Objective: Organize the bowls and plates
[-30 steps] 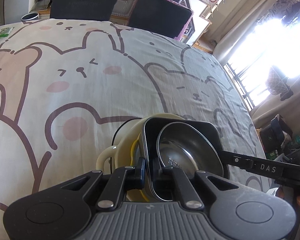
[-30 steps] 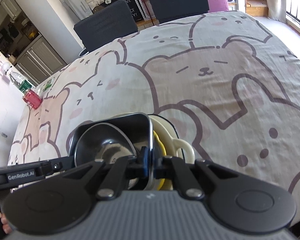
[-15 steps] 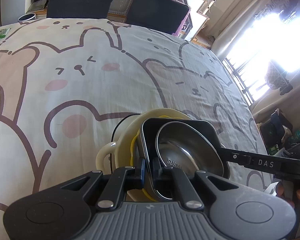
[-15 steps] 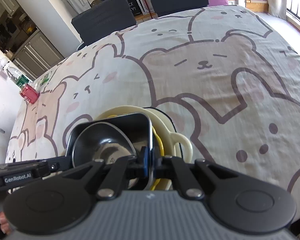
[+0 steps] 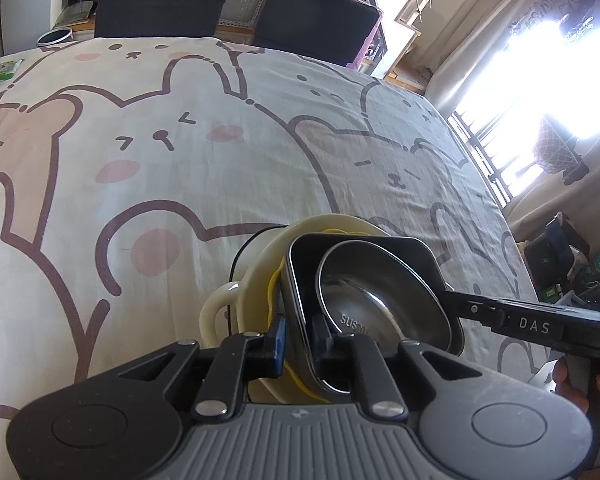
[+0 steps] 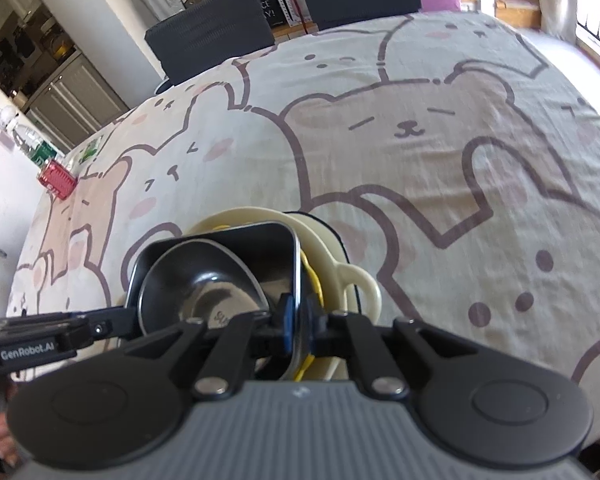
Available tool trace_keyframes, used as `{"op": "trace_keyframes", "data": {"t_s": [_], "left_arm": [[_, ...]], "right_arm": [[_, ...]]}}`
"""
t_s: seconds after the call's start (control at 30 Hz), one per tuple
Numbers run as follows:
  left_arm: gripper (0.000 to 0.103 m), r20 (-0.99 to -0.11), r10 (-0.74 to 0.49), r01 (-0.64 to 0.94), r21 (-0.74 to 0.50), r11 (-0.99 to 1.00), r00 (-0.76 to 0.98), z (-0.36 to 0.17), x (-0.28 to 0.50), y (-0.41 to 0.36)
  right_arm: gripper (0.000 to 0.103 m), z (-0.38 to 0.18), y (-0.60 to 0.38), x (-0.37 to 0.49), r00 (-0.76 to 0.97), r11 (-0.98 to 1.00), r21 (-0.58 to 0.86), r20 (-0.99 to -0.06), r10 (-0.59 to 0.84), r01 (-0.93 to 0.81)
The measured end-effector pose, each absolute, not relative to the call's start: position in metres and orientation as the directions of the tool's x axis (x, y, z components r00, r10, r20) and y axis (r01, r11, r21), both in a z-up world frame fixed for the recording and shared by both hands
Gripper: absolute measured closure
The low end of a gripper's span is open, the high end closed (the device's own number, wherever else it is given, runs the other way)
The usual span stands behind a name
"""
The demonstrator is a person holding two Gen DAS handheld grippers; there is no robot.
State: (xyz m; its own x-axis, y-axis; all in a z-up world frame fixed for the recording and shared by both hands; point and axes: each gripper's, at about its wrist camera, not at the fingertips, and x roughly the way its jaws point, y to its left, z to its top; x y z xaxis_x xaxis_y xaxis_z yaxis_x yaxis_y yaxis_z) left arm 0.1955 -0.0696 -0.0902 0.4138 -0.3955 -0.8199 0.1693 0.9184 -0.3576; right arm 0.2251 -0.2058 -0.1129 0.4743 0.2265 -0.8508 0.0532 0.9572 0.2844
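Gripping opposite rims of the square steel tray, left tool and right tool each pinched it, keeping it level; round steel bowl nested inside, cream handled dish directly beneath, over the worktop.

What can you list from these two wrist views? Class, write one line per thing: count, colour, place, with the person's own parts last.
Square steel container: one, silver, nested in the cream dish, gripped on both sides.
Round steel bowl: one, silver, inside the container.
Cream dish: one, handled, beneath the container on the table.
Tablecloth: one, white with bear drawings, covering the table.
Chairs: two, dark, far side.
Red box: one, far left table edge.
Left gripper: black, clamping the container's wall.
Right gripper: black, clamping the opposite wall.
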Motion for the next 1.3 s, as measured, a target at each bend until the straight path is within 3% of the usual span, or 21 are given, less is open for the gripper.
{"op": "trace_keyframes", "data": {"t_s": [0.13,0.43,0.5,0.57,0.77,0.9,1.13,1.3], "left_arm": [[0.078,-0.821,-0.384,0.164,-0.348,0.923,0.423,-0.086,0.191,-0.067],[0.035,-0.804,-0.353,0.136,-0.329,0.934,0.479,-0.07,0.178,-0.056],[0.026,-0.793,-0.345,0.135,-0.322,0.937,0.502,-0.063,0.173,-0.054],[0.02,-0.779,-0.334,0.141,-0.307,0.941,0.532,-0.056,0.167,-0.052],[0.0,-0.721,-0.296,0.148,-0.262,0.954,0.627,-0.032,0.15,-0.046],[0.0,-0.692,-0.298,0.144,-0.274,0.951,0.657,-0.019,0.138,-0.04],[0.0,-0.619,-0.241,0.153,-0.191,0.969,0.747,0.007,0.104,-0.039],[0.0,-0.542,-0.225,0.164,-0.159,0.974,0.809,0.018,0.07,-0.042]], "right_arm": [[0.088,-0.109,-0.208,0.223,0.488,0.961,0.274,-0.845,0.22,0.043],[0.075,-0.099,-0.214,0.214,0.531,0.966,0.258,-0.823,0.201,0.034],[0.07,-0.095,-0.215,0.211,0.545,0.967,0.253,-0.815,0.198,0.028],[0.053,-0.091,-0.216,0.207,0.557,0.967,0.256,-0.805,0.205,0.014],[0.031,-0.073,-0.217,0.189,0.621,0.975,0.221,-0.763,0.181,-0.012],[0.02,-0.059,-0.223,0.173,0.679,0.975,0.223,-0.713,0.172,-0.013],[0.001,-0.033,-0.232,0.133,0.773,0.974,0.227,-0.615,0.153,-0.011],[0.0,-0.017,-0.231,0.096,0.84,0.977,0.212,-0.525,0.136,-0.025]]}}
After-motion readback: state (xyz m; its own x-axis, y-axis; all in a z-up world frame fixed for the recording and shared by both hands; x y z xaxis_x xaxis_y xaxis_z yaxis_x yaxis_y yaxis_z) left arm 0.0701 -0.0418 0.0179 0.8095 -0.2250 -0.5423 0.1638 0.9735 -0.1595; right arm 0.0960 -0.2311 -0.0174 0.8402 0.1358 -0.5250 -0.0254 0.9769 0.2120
